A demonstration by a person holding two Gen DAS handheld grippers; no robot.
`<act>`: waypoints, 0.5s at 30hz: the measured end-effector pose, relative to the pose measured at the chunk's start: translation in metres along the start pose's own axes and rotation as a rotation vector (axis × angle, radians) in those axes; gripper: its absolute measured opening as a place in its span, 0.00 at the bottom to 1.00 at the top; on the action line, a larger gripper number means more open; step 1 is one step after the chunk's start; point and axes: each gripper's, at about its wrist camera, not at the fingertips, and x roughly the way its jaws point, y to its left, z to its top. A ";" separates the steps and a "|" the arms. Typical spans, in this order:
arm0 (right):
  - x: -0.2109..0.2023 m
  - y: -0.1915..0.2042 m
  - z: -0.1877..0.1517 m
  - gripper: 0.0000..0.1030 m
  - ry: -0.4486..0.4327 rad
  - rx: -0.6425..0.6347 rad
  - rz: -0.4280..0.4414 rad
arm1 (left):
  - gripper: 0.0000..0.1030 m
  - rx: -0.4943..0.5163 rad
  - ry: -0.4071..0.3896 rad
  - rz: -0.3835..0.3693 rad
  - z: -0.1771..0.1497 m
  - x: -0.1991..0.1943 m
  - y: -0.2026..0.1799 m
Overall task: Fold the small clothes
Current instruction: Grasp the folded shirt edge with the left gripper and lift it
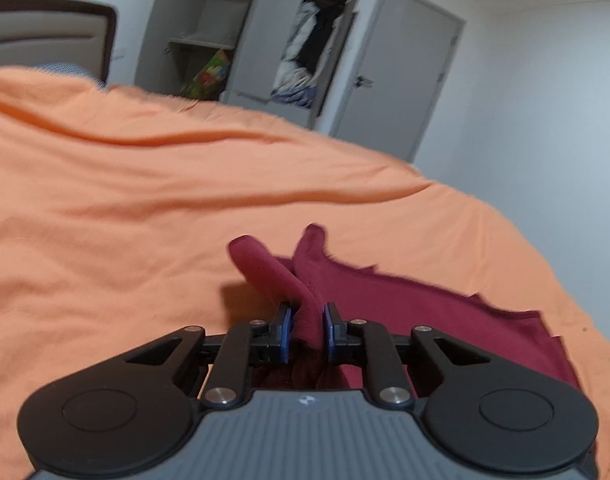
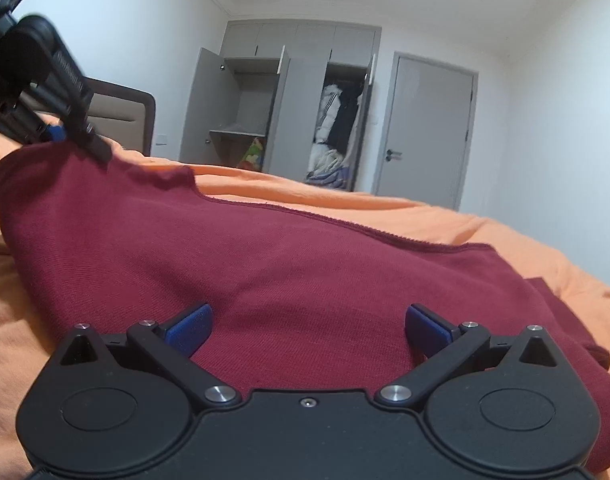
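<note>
Left tool clenched on maroon garment edge, right tool released over it — fold on the orange bed barely begun.

left gripper: black linkage arms, two round black hubs, silver rivets at the pivots
left pads: blue, flat, rectangular
left body: grey ribbed housing with a small white logo
right gripper: the same black arms and silver rivets
right pads: blue, textured
right body: plain black housing with one centre screw
</note>
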 end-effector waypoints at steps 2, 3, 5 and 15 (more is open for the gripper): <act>-0.001 -0.004 0.004 1.00 0.003 0.012 0.017 | 0.16 0.031 -0.024 -0.029 0.008 -0.006 -0.015; -0.002 -0.007 0.005 1.00 0.004 0.015 0.023 | 0.16 0.048 -0.035 -0.046 0.012 -0.009 -0.024; -0.004 -0.012 0.009 1.00 0.008 0.018 0.020 | 0.16 0.086 -0.058 -0.094 0.021 -0.014 -0.045; -0.048 -0.069 0.007 1.00 0.015 -0.057 -0.138 | 0.10 0.325 -0.046 -0.403 0.018 0.008 -0.197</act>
